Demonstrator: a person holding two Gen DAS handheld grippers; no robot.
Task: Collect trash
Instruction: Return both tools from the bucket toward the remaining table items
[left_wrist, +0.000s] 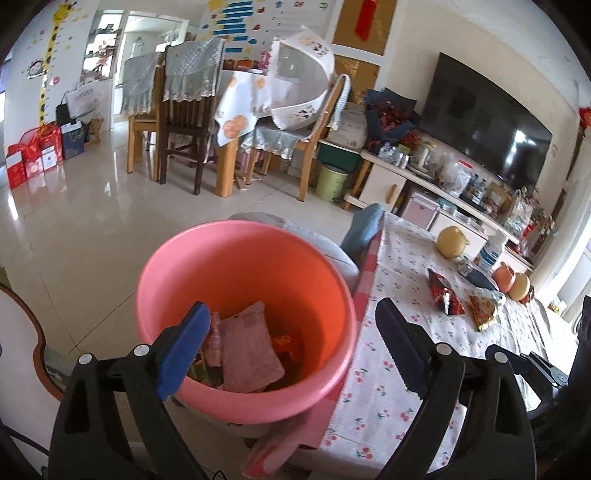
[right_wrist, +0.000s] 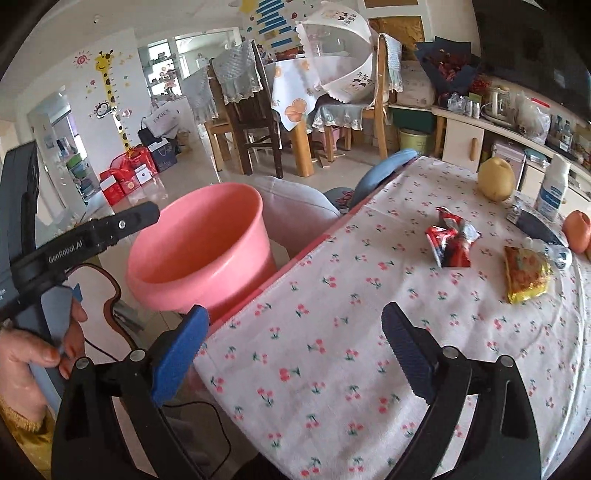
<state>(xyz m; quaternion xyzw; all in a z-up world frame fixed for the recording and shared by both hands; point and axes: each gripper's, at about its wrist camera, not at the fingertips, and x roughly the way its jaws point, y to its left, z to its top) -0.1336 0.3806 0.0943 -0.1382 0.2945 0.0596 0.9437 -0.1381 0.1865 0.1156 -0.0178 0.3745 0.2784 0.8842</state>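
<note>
The left tongs (left_wrist: 288, 345) hang spread wide and empty over the mouth of a pink bucket (left_wrist: 328, 273) that stands just beside the edge of the desk (left_wrist: 373, 373), which is draped in a white cloth printed with small cherries. Inside the bucket lie collected scraps — a pale pink packet (left_wrist: 249, 349) on top, with bits of green and orange wrapping beneath it. The right tongs (right_wrist: 291, 356) are likewise apart and grip nothing, poised above the near part of the desk (right_wrist: 332, 332), with the bucket (right_wrist: 207, 240) off to their left. Trash on the cloth sits well ahead of them: a crumpled red-and-silver snack wrapper (right_wrist: 452, 240) and, near it to the right, a flattened yellow packet (right_wrist: 524, 275); both also show from the left camera, the red wrapper (left_wrist: 445, 293) and the yellow packet (left_wrist: 482, 308) lying close together. Farther back on the desk are a yellow pear (right_wrist: 496, 179), a white bottle with a blue label (right_wrist: 554, 186) and an orange fruit (right_wrist: 578, 230) at the frame's edge. In the right camera's view the person's left hand (right_wrist: 33, 354) holds the other gripper's handle at the lower left; dining chairs and a mesh food cover (right_wrist: 340, 55) fill the room behind.
</note>
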